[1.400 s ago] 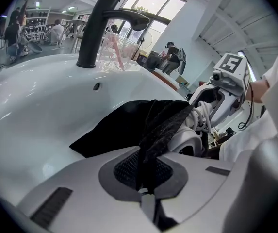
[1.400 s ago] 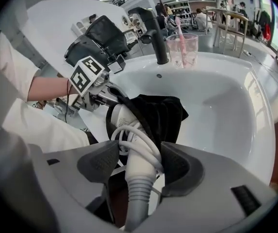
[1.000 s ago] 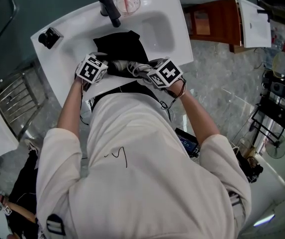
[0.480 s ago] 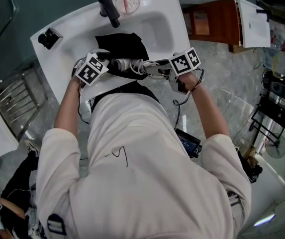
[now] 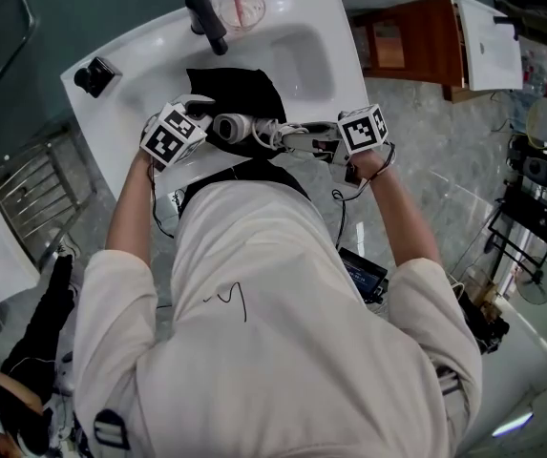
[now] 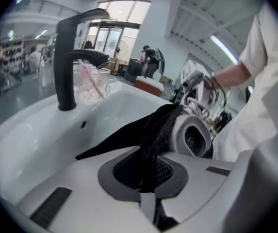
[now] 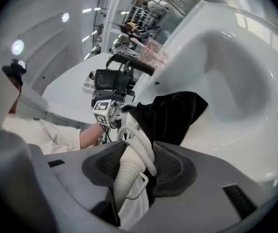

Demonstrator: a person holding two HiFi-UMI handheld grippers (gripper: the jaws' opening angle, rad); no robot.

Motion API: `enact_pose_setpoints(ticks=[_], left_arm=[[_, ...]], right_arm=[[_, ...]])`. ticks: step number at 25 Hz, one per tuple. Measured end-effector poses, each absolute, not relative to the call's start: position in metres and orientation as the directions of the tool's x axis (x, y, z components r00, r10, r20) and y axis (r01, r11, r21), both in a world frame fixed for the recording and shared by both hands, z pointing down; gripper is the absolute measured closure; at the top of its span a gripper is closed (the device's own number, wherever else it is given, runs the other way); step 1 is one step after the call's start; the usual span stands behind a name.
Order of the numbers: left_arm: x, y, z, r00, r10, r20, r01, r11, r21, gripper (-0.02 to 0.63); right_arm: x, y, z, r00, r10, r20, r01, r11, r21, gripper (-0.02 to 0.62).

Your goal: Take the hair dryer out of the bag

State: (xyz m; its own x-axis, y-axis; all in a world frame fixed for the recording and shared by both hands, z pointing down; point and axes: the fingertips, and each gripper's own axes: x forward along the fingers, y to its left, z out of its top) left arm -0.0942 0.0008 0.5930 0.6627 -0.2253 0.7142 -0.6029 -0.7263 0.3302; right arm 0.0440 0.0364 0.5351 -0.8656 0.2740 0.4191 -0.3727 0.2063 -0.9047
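One bag, one hair dryer. My left gripper [image 6: 146,178], angled down: fingers shut tight on the black bag [image 6: 151,130] cloth. White hair dryer [image 5: 230,125] sits half out of the bag mouth, over the sink [image 5: 321,74] front rim. My right gripper [image 7: 135,166], near level: fingers clamped on its handle end and looped cord. One black faucet [image 5: 206,19] and one cup [image 5: 241,8] behind.

Nothing legible here: no words, numbers or brand marks. Only black-and-white square patterns on the cubes of the left hand-held gripper [image 5: 204,126] and right hand-held gripper [image 5: 300,139].
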Motion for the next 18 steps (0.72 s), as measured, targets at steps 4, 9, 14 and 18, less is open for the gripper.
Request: enact_pose_setpoints(ticks=[4,9,14,18], left_arm=[[-0.090,0.010,0.583,0.775,-0.202,0.599,-0.564,-0.648,0.512,0.583],[-0.096,0.013,0.587,0.674,-0.203,0.711,-0.561,-0.767,0.312,0.581],[-0.101,0.016,0.581,0.663,-0.195,0.723,-0.543,-0.790,0.285,0.581],[-0.101,0.020,0.572,0.673,-0.198,0.713,-0.517,-0.815,0.261,0.581]], right_arm=[[0.049,0.045,0.534,-0.888,0.294,0.352,-0.289,0.238,-0.927,0.420],[0.045,0.044,0.543,-0.931,0.234,0.282,-0.264,0.105,-0.959,0.422],[0.041,0.040,0.545,-0.946,0.204,0.253,-0.242,0.075,-0.967,0.423],[0.036,0.033,0.535,-0.947,0.239,0.216,-0.199,0.095,-0.975,0.422]])
